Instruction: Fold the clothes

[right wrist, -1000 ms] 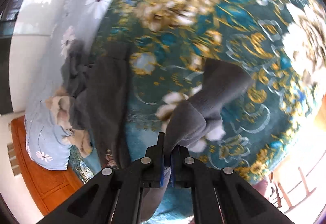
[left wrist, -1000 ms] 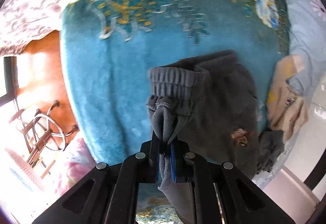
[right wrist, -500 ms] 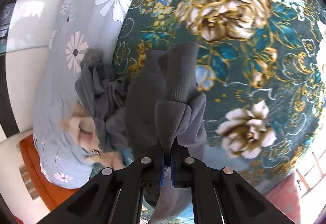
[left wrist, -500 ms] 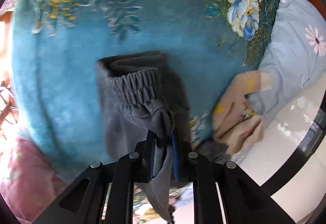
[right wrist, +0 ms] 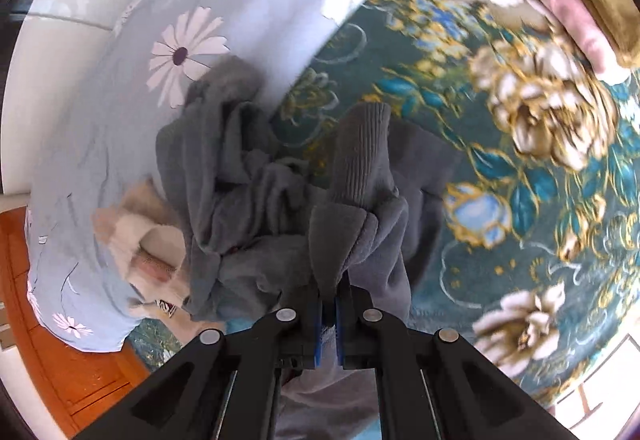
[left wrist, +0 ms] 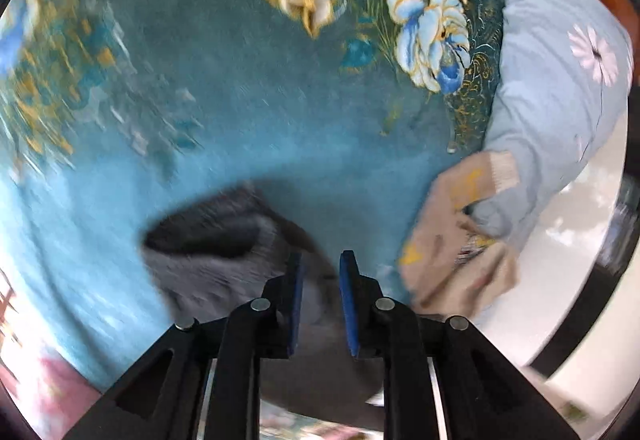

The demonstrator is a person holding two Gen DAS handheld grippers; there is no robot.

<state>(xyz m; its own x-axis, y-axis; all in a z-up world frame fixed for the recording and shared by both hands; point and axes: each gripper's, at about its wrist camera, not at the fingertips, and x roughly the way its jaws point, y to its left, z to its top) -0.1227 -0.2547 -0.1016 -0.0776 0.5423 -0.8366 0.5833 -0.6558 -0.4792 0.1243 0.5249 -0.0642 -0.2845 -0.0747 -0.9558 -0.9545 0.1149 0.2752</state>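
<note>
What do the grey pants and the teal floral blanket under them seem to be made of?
The grey pants look like soft, matte fleece-backed knit, probably cotton blend: a ribbed cuff and thick rounded folds show. The teal floral blanket looks like plush synthetic fleece: a short nap with slight sheen and a printed pattern.

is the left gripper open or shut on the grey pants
Open. The left gripper has just been opening; a gap shows between its blue pads, with the grey pants lying loose below.

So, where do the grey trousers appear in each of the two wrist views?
Left wrist: grey trousers lie low and left of centre, under the left gripper, whose jaws have just been opening.
Right wrist: they fill the centre, pinched in the right gripper.
Shared landmark: the beige garment beside the daisy pillow.
</note>
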